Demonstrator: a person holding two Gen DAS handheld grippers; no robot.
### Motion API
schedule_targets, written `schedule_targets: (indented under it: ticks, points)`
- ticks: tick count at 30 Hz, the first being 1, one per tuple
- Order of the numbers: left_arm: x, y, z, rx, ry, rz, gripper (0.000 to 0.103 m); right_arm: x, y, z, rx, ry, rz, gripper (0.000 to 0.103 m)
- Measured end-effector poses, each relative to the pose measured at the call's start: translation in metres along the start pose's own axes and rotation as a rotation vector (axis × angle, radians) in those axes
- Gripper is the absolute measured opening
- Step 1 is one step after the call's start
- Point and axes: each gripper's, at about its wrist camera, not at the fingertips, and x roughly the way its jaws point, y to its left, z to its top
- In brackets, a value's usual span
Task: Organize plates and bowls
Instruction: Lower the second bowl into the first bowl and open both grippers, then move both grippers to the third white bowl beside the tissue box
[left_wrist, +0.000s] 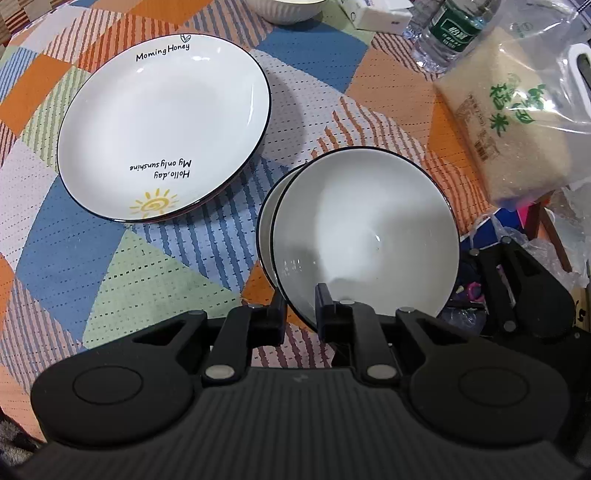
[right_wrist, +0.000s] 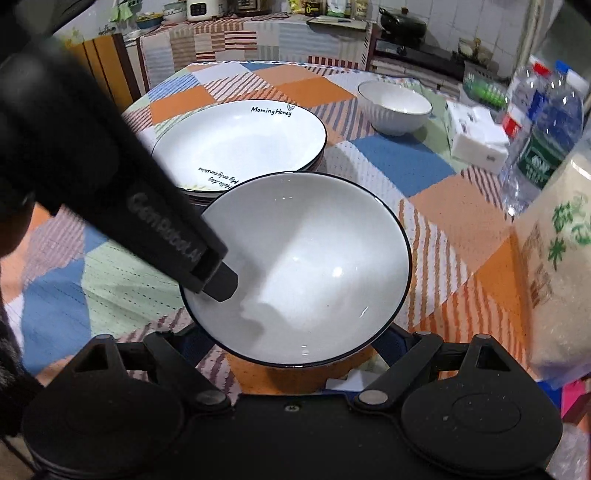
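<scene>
**Glazed bowl pinched by its rim over the counter**

The left gripper (left_wrist: 301, 306) is clamping its jaws on the near rim of a white bowl (left_wrist: 365, 236) with a thin dark edge, one finger inside the wall and one outside. The bowl is sitting tilted, and a second rim is peeking out just behind it on the left, so it is probably nesting in or leaning against another bowl. The right gripper (right_wrist: 295, 354) is waiting just below the bowl with its jaws spread wide apart and holding nothing.

The bowl is looking like glazed ceramic: stiff, fairly heavy for a one-point pinch, slick and chippable. A rim grip is likely to be letting it swing, so holding deep on the wall and keeping it low is seeming wise.

Beyond it, the large plate (left_wrist: 164, 127) printed with a sun is resting flat on the patterned counter (left_wrist: 74, 258), apparently on top of other plates. A ribbed bowl (right_wrist: 394, 107) is standing well apart at the far side, near a water bottle (left_wrist: 448, 33) and a bag of rice (left_wrist: 517, 122).
</scene>
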Motion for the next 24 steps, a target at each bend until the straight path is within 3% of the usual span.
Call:
schedule_targets:
  ticks: [7,9,19,24]
  points:
    - [0.003,-0.001,0.008,0.014,0.009,0.035,0.014,0.003,-0.004,0.003,-0.001,0.022,0.006,0.093]
    - [0.005,-0.001,0.009,0.011,0.004,0.056,0.02,0.004,-0.001,0.003,-0.025,0.016,-0.008,0.094]
    - [-0.012,0.004,0.008,-0.003,-0.032,0.02,0.024,-0.004,0.0,0.005,-0.065,0.017,-0.043,0.096]
    - [-0.035,0.002,0.007,0.005,-0.061,-0.002,0.024,-0.026,-0.013,0.01,-0.044,-0.007,-0.013,0.096]
